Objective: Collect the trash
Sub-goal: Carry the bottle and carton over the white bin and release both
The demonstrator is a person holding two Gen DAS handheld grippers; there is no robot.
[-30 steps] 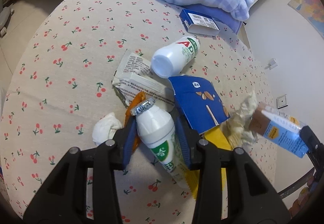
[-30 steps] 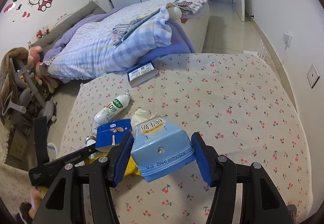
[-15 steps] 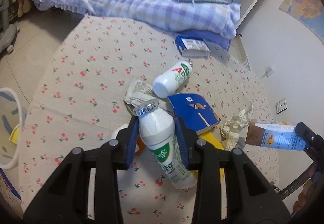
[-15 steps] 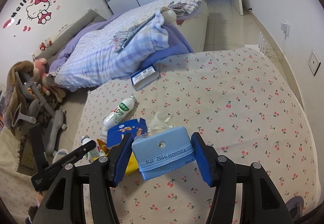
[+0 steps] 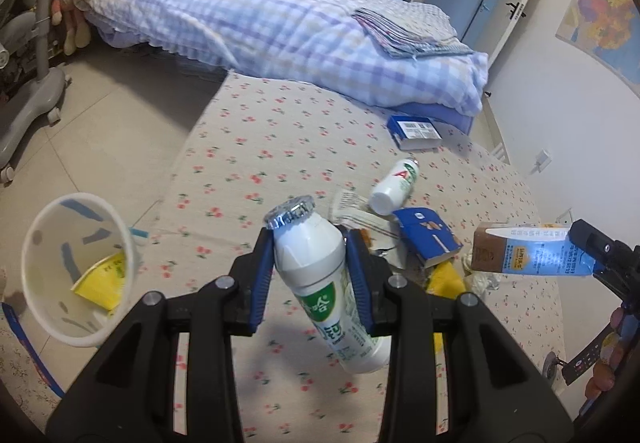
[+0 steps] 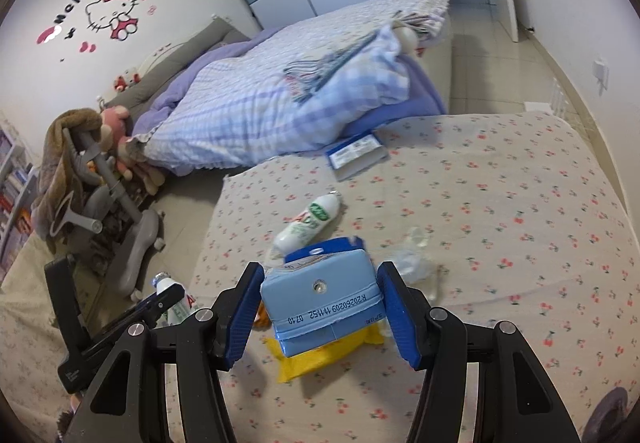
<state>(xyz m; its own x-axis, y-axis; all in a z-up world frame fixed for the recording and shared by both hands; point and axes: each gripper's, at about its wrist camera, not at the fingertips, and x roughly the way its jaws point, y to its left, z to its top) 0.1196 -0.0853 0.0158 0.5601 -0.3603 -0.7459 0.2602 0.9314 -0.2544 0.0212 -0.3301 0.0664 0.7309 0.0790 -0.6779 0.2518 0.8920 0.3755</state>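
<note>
**Both claws carry trash above the cherry-print mat**

Left gripper (image 5: pixel 310 267) clamps a white yogurt bottle (image 5: pixel 320 275) by its upper body, foil cap pointing away, lifted clear of the mat (image 5: pixel 248 147). Right gripper (image 6: pixel 318 309) squeezes a blue milk carton (image 6: pixel 322 299) between its pads, also off the mat. Down on the floor to the left sits a white bin (image 5: pixel 76 267) with a yellow scrap inside. A second bottle (image 5: pixel 394 185), a blue box (image 5: pixel 426 241) and a yellow wrapper (image 6: pixel 320 357) lie on the mat.

Yellow wrapper (image 6: pixel 320 357) partly under held carton (image 6: pixel 320 299); small print on bottle (image 5: pixel 320 275) label unreadable, blurred.
</note>
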